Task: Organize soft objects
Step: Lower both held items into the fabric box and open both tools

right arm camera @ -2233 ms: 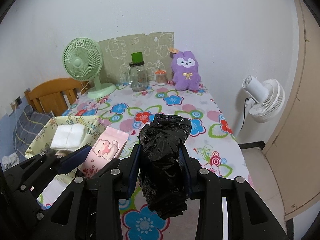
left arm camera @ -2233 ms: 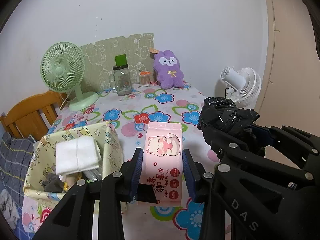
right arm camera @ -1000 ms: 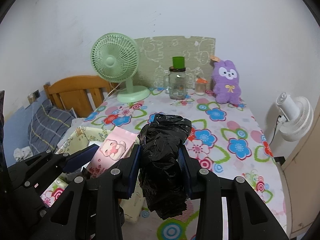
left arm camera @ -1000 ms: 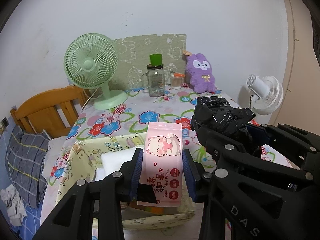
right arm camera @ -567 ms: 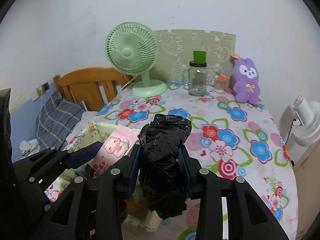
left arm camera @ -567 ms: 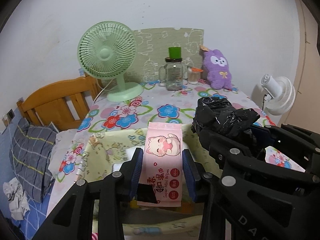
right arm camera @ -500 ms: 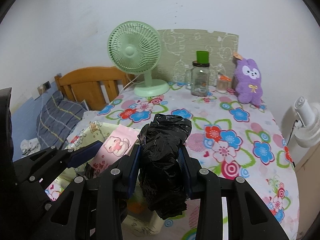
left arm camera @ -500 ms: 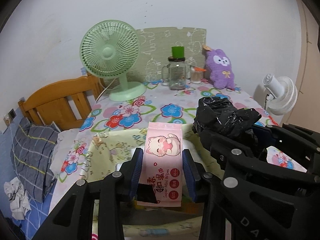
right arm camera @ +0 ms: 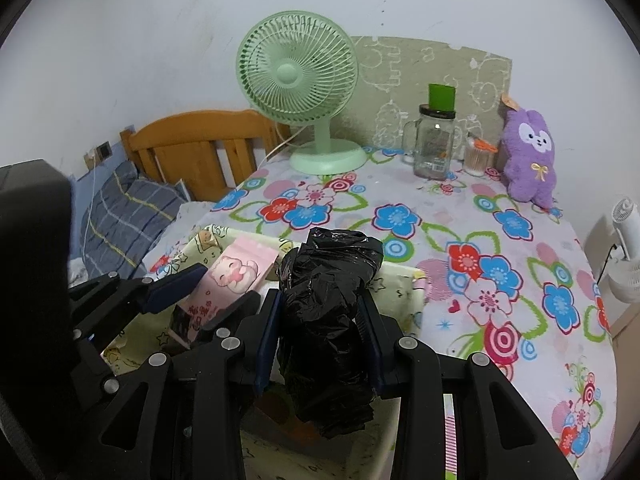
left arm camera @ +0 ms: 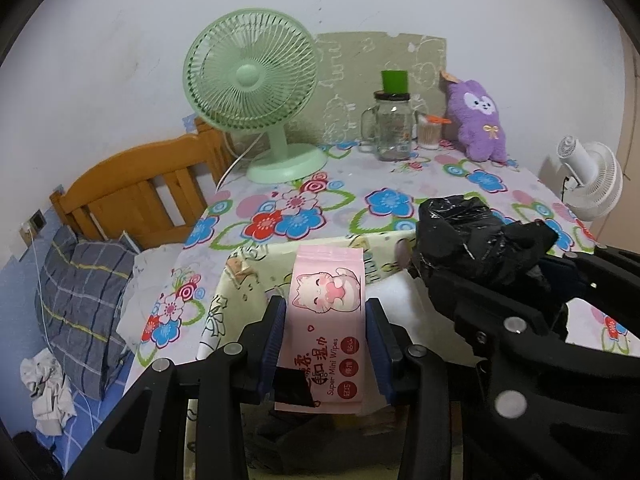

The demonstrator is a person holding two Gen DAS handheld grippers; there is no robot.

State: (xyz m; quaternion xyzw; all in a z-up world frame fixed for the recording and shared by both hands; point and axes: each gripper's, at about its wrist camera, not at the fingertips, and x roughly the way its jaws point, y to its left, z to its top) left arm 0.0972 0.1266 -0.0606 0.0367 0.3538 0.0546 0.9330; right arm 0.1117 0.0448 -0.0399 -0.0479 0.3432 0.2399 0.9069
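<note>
While the flower-print counter [right arm camera: 500,240] stretches back to the wall, you hold both loads above the pale yellow fabric bin [right arm camera: 416,304] at its near left edge. Beyond the counter's left side lies the bed with its wooden headboard [left arm camera: 132,196] and a plaid pillow [left arm camera: 80,292]. At the back of the counter stand a green desk fan [right arm camera: 298,100], a purple plush rabbit [right arm camera: 530,152] and a glass jar [right arm camera: 434,140] with a green lid, all well apart from the bin. Your right gripper [right arm camera: 322,330] is clamped on a crumpled black plastic bag [right arm camera: 328,312], which bulges above and below its fingers. Your left gripper [left arm camera: 325,330] squeezes a pink pack of wet wipes [left arm camera: 326,320] upright between its blue pads, cat picture facing the camera. In the right wrist view the pack sits just beside the bag, tilted left, over the bin's opening.
</note>
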